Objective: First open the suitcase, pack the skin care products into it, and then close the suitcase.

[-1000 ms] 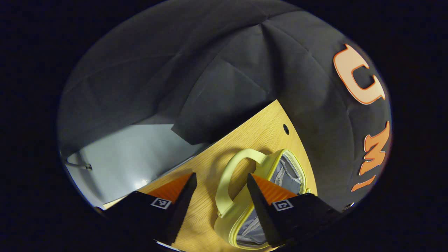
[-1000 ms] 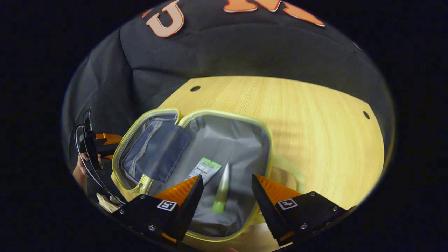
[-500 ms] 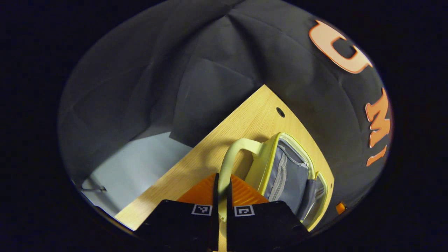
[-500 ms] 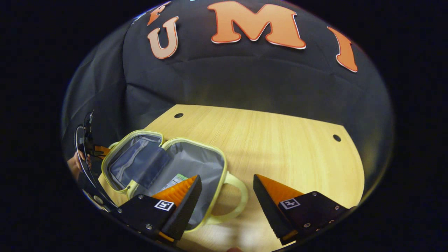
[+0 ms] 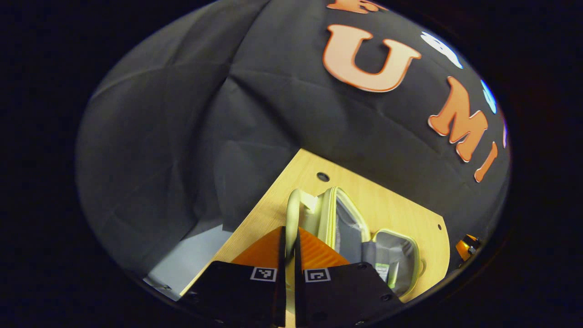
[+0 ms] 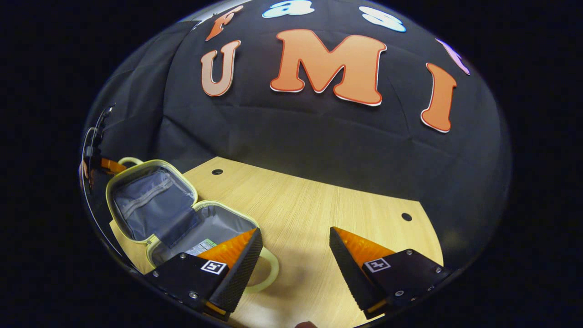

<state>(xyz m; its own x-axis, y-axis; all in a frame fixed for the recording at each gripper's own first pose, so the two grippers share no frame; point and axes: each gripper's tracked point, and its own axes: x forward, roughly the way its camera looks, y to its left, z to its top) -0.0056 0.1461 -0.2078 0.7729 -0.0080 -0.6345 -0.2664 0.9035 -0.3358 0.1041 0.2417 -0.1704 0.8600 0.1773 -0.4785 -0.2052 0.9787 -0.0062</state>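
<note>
Left hand-held gripper (image 5: 289,237) clamped on suitcase handle (image 5: 291,214); right hand-held gripper (image 6: 295,248) wide, empty.

Your left claw (image 5: 289,237) has closed on the suitcase lid's handle (image 5: 293,214) and swung the lid (image 6: 150,200) upright, while your right claw (image 6: 295,255) pulled back over bare tabletop (image 6: 319,205).

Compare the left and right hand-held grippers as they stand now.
The left hand-held gripper is shut on the lid handle of the suitcase; the right hand-held gripper is open and holds nothing. The left tilts the lid up; the right hovers over the wooden table, near the other handle. Both are near the suitcase.
</note>
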